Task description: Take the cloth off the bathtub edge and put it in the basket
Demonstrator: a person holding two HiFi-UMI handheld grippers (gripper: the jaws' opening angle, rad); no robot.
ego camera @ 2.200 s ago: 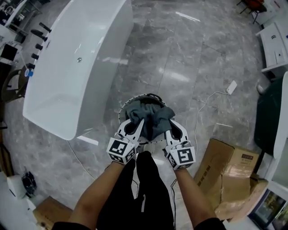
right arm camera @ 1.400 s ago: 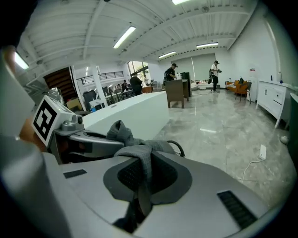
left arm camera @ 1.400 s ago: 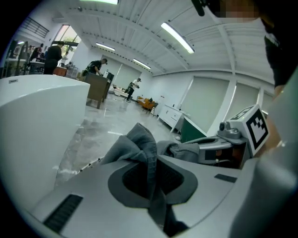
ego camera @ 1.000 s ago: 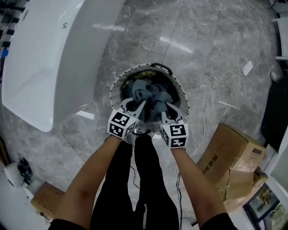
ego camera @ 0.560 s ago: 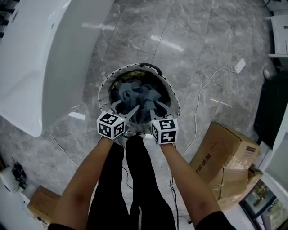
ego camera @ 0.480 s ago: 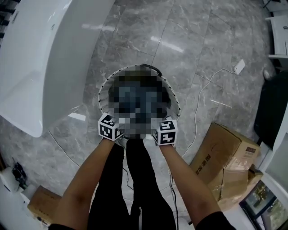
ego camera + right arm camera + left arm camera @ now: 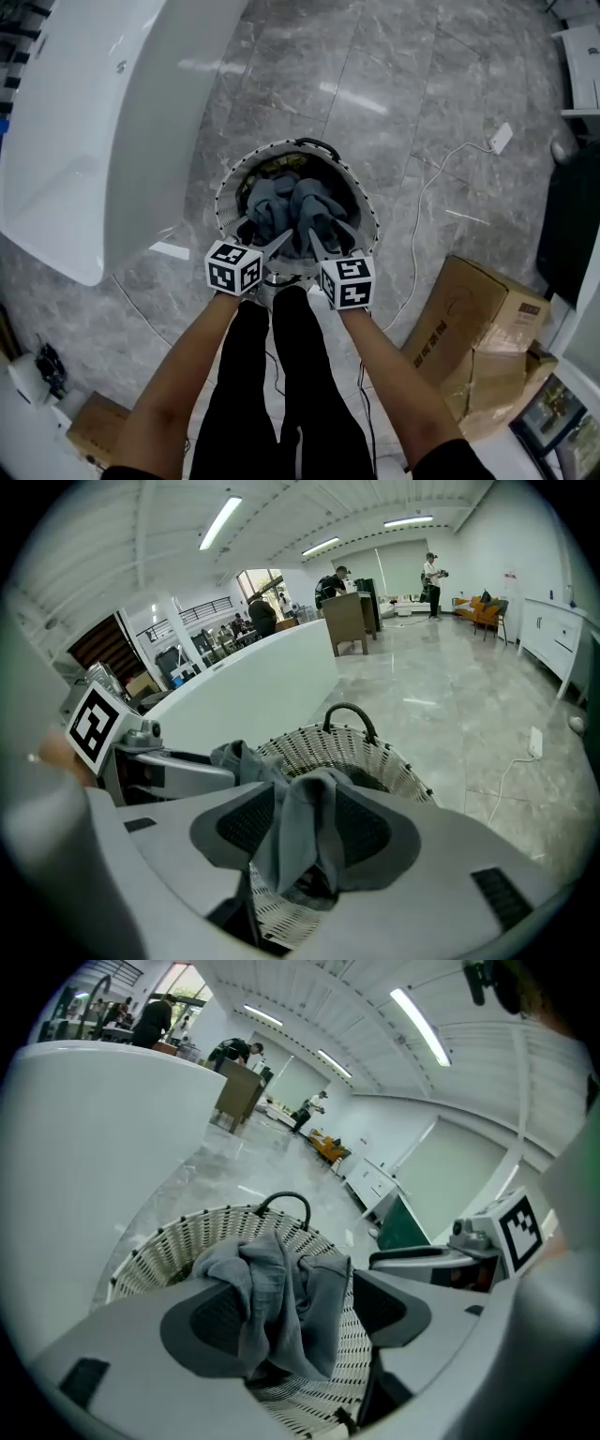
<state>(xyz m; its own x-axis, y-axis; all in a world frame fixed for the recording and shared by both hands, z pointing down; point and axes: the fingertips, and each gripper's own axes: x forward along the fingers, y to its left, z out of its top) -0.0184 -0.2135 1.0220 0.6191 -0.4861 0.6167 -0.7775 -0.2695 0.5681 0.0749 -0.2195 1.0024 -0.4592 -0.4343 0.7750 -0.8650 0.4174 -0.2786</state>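
A grey cloth (image 7: pixel 295 206) lies bunched in the round white wicker basket (image 7: pixel 225 187) on the floor beside the white bathtub (image 7: pixel 84 122). Both grippers hover over the basket's near rim. My left gripper (image 7: pixel 267 232) has just been opening its jaws. In the left gripper view a fold of cloth (image 7: pixel 281 1307) hangs between them, against the left pad and apart from the right one. My right gripper (image 7: pixel 333 234) has also just been opening. In the right gripper view a fold of cloth (image 7: pixel 300 841) droops loosely in the gap between its pads.
The person's legs (image 7: pixel 281 375) stand right behind the basket. A cardboard box (image 7: pixel 478 328) sits at the right, a smaller one (image 7: pixel 94 431) at the bottom left. A white cable with a plug block (image 7: pixel 502 138) runs across the marble floor. People stand far off.
The cloth has come down from above the basket into it. Both grippers' jaws have spread apart and no longer pinch the cloth.
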